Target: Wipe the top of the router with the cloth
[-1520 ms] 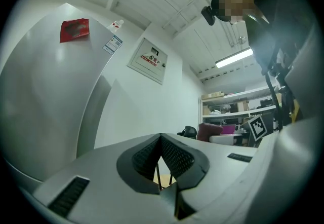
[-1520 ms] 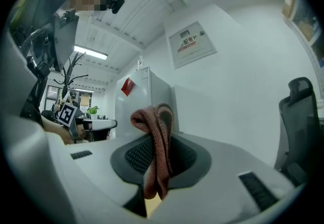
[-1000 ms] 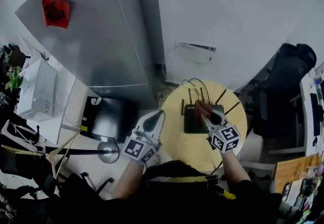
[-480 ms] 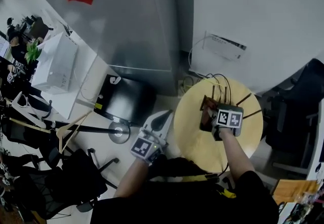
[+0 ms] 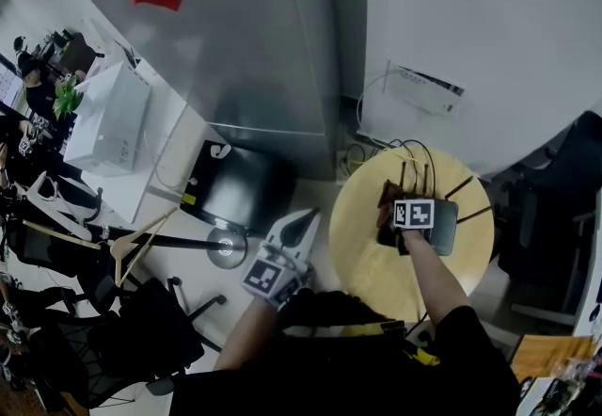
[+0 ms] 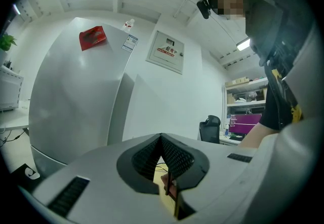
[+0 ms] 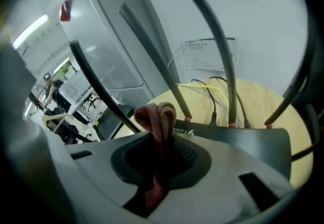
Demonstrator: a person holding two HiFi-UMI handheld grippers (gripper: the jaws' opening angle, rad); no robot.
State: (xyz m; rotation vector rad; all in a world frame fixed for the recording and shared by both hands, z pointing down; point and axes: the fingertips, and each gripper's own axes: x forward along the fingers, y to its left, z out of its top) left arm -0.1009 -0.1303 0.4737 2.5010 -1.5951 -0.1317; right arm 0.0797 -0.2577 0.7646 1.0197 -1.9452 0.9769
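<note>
A dark router (image 5: 442,228) with several upright antennas lies on a small round yellow table (image 5: 376,264). My right gripper (image 5: 393,216) is over the router's left part, shut on a folded reddish-brown cloth (image 5: 387,200). In the right gripper view the cloth (image 7: 158,125) sticks up from the right gripper (image 7: 161,119), just short of the router (image 7: 243,139) and its antennas (image 7: 220,50). My left gripper (image 5: 299,224) hangs left of the table, off its edge, above the floor. In its own view the left gripper (image 6: 162,139) is shut with nothing in it.
A tall grey cabinet (image 5: 235,56) and a white wall stand behind the table, with a white box (image 5: 425,90) on the wall. Yellow and black cables (image 7: 212,88) run behind the router. A black box (image 5: 230,186) lies on the floor at left. An office chair (image 5: 555,216) is at right.
My right gripper has swung round and slid leftward over the router with the cloth, uncovering the router's right part. The left gripper has stayed beside the table. The head camera has shifted.
</note>
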